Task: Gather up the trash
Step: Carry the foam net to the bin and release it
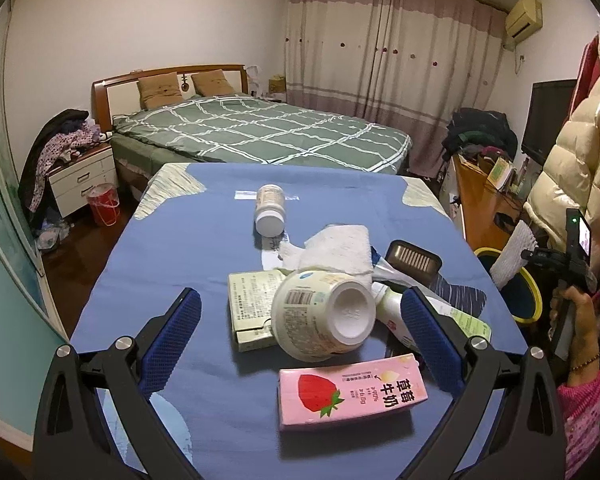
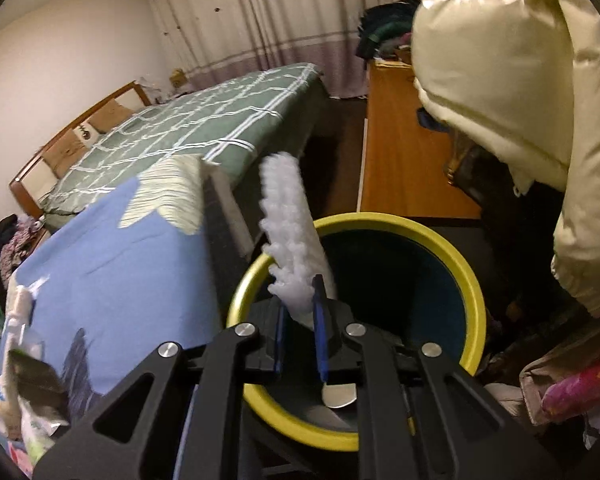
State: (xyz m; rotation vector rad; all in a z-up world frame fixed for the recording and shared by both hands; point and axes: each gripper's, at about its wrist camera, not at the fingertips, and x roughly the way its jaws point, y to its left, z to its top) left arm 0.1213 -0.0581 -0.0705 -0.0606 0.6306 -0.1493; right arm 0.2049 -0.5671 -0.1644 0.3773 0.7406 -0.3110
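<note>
The right tool (image 2: pixel 300 320) sits at the lower middle of the right wrist frame, its blue pads nearly together with the base of a white foam net sleeve (image 2: pixel 288 216) between them; whether the pads press on the sleeve or have let go cannot be told. The sleeve stands up and leans left over the yellow rim of a dark bin (image 2: pixel 472 280), which fills the lower centre of the frame. To the left lies the blue-clothed desk (image 2: pixel 112 248).

In the left wrist frame the left tool (image 1: pixel 300 340) is wide open and empty at the bottom, its pads flanking an overturned paper cup (image 1: pixel 324 316) that lies on a pale green box (image 1: pixel 248 304). Just below lies a pink strawberry milk carton (image 1: pixel 352 392). To the right of the cup lies a white bottle (image 1: pixel 392 312). Above the cup rest a crumpled white tissue (image 1: pixel 340 248) and, further up, a small bottle (image 1: pixel 270 208) on its side.
</note>
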